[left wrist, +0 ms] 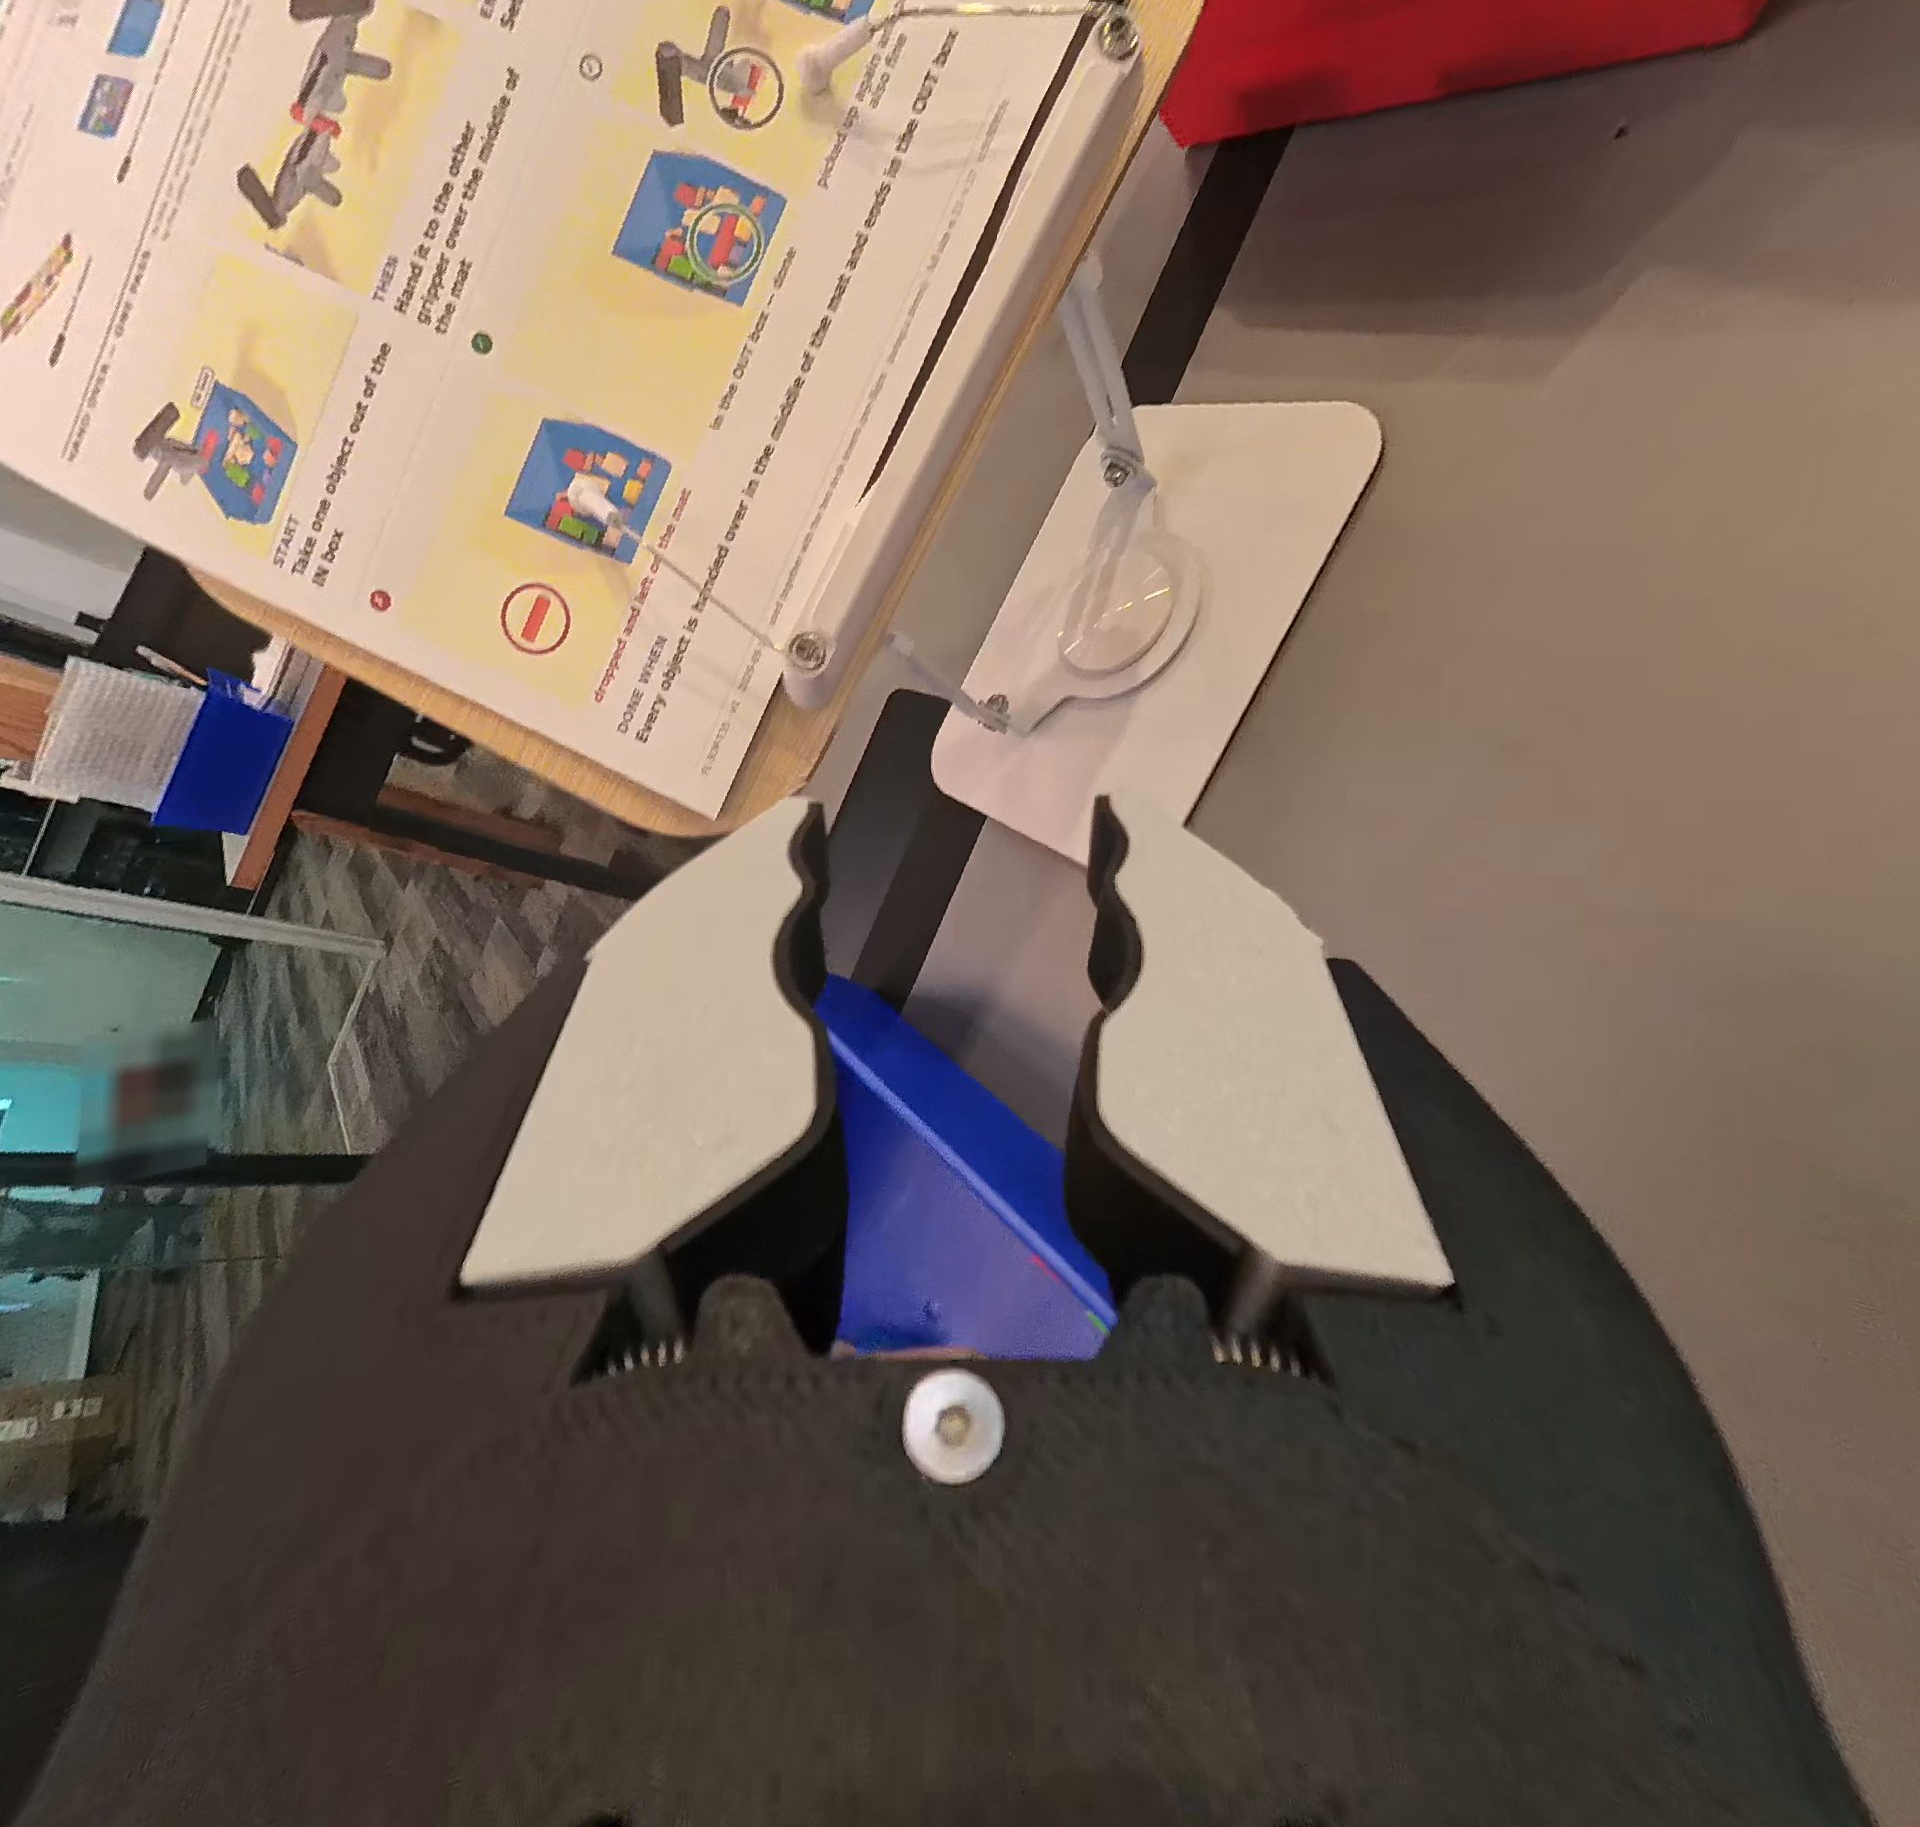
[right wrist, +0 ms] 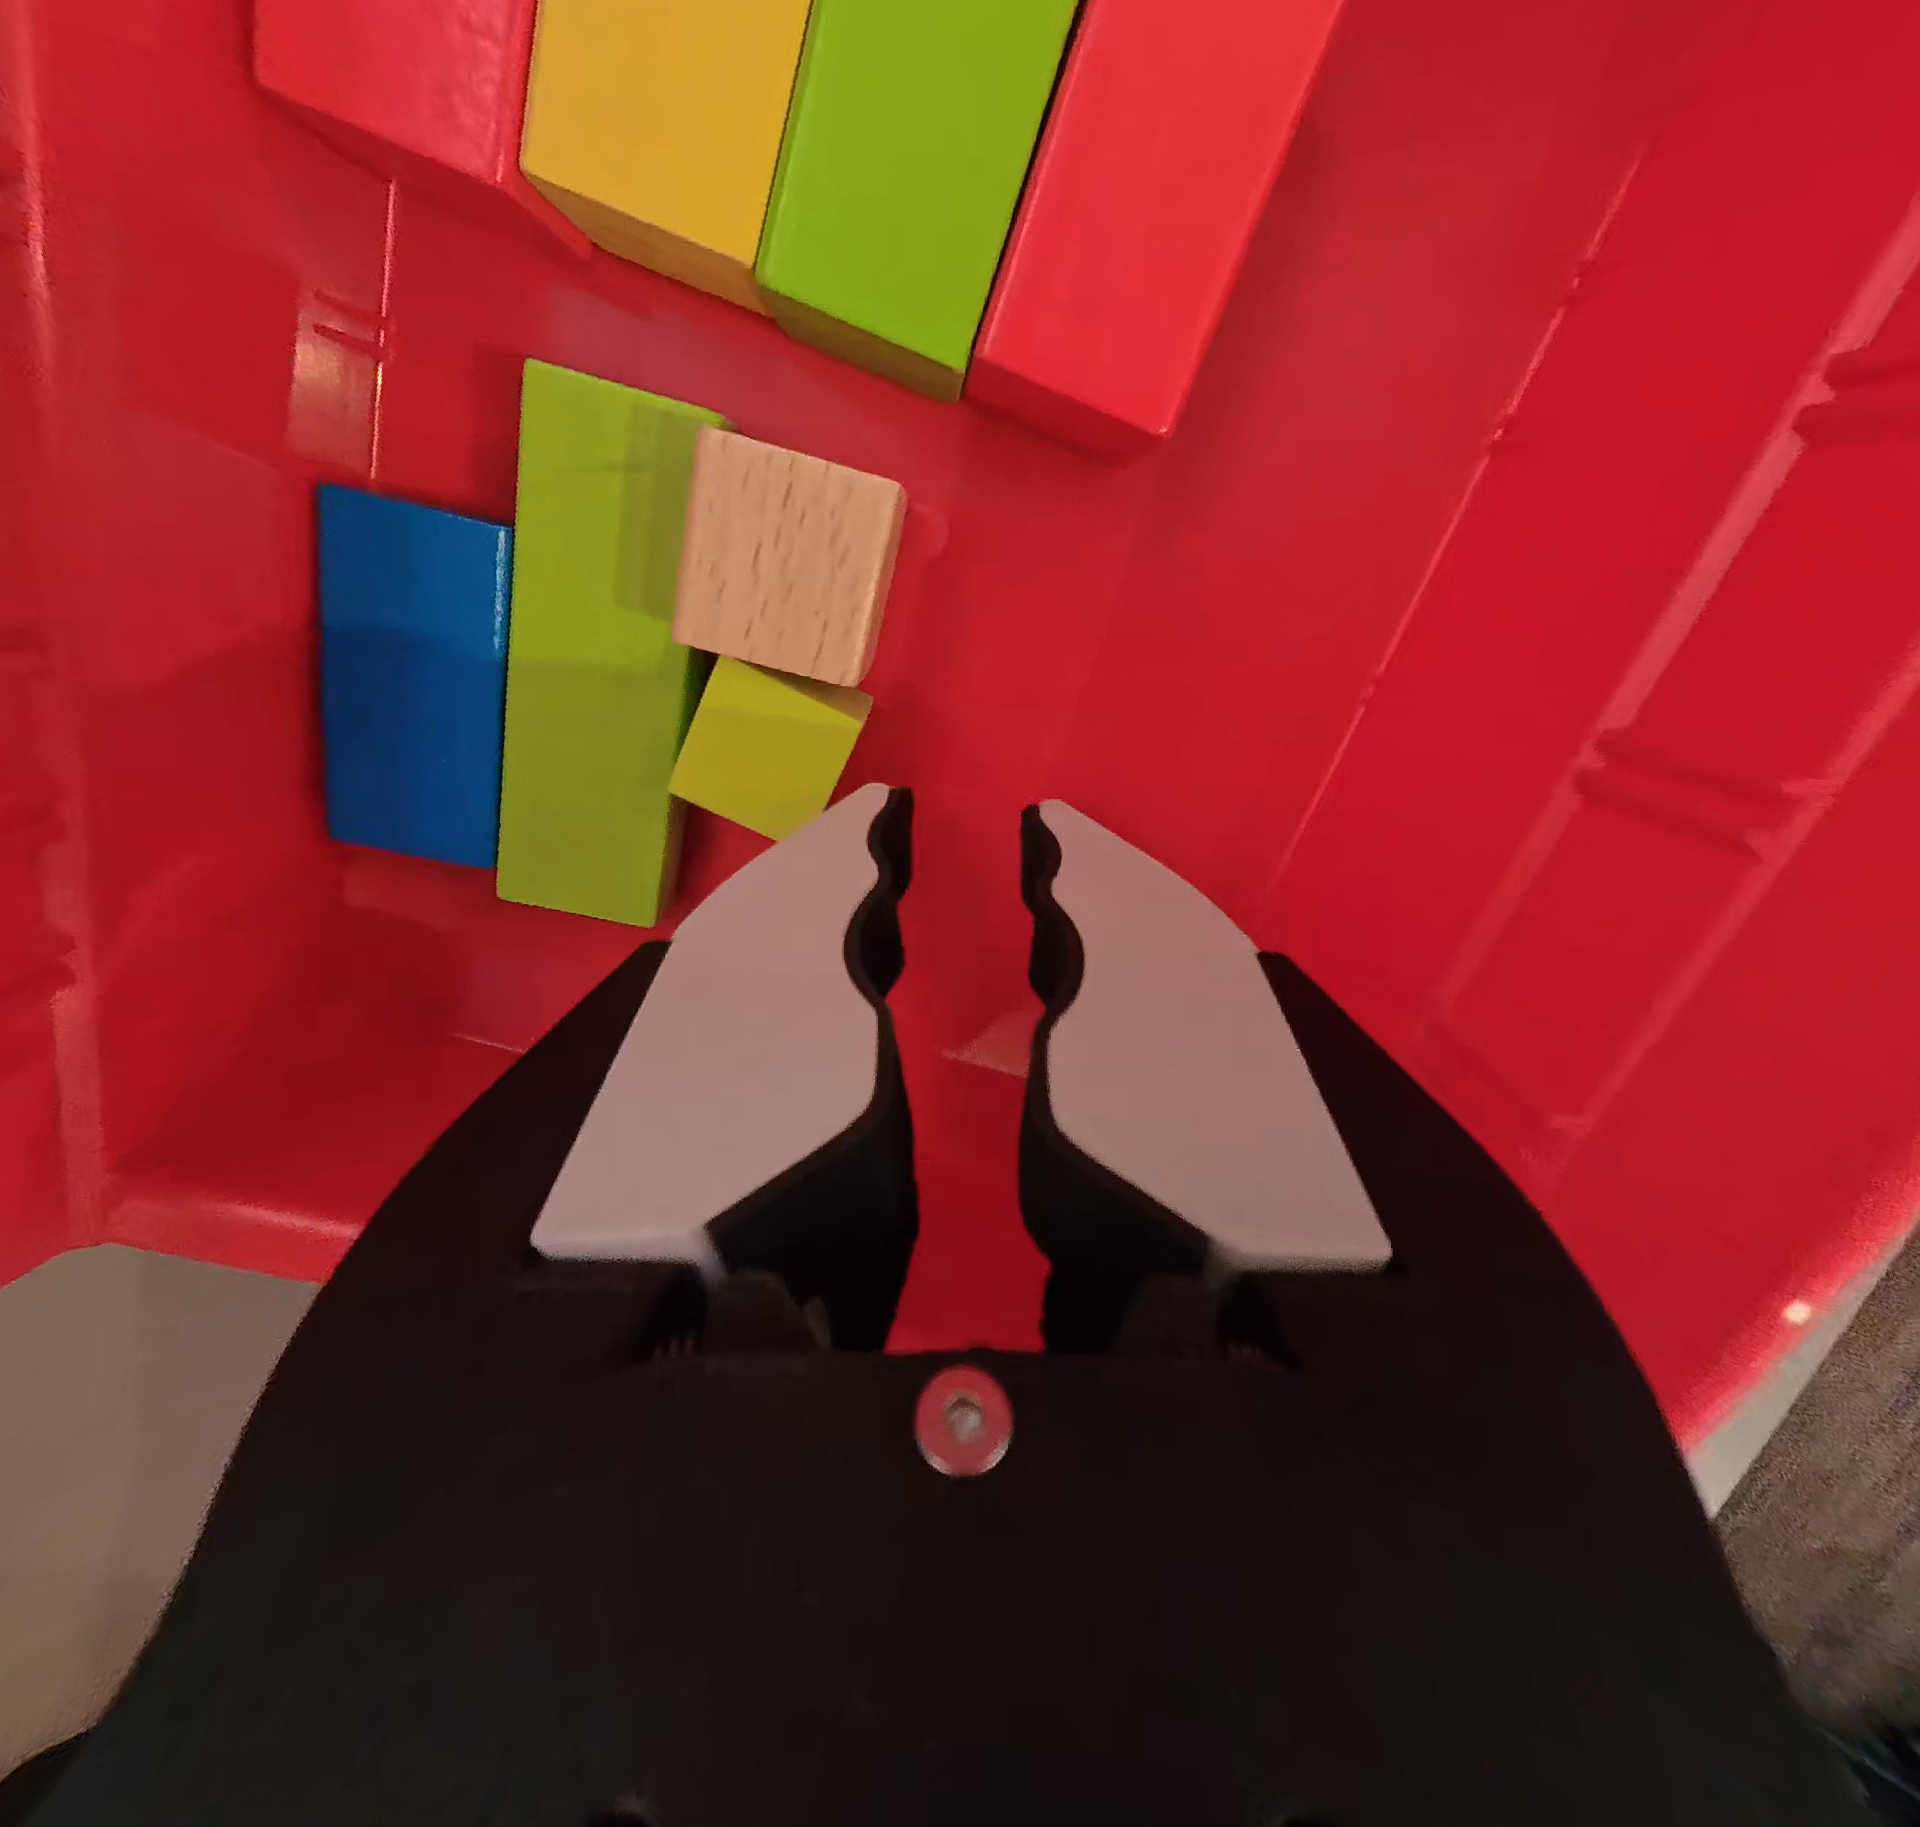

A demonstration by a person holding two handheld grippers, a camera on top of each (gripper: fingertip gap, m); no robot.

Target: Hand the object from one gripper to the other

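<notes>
Left wrist view: the left gripper point(left wrist: 956, 842) stood with its jaws wide apart and nothing between them. Below the gap showed a blue box point(left wrist: 935, 1185), seen past the fingers, not gripped. Farther off stood an instruction sheet point(left wrist: 540, 250) on a stand and, far right, a corner of the red bin point(left wrist: 1455, 1).

Right wrist view: the right gripper point(right wrist: 966, 842) hung inside the red bin, jaws parted narrowly, holding nothing; bare red floor showed between the pads. The task's objects, painted wooden blocks, lay on the bin floor. Nearest was a small lime block point(right wrist: 764, 743), just left of the left fingertip, tilted against a plain wood cube point(right wrist: 784, 556) and a long green block point(right wrist: 587, 634).

Judgement: the blocks looked rigid and light, their paint possibly slick. The lime block would be best taken across two flat opposite faces, which requires wider jaws.
</notes>
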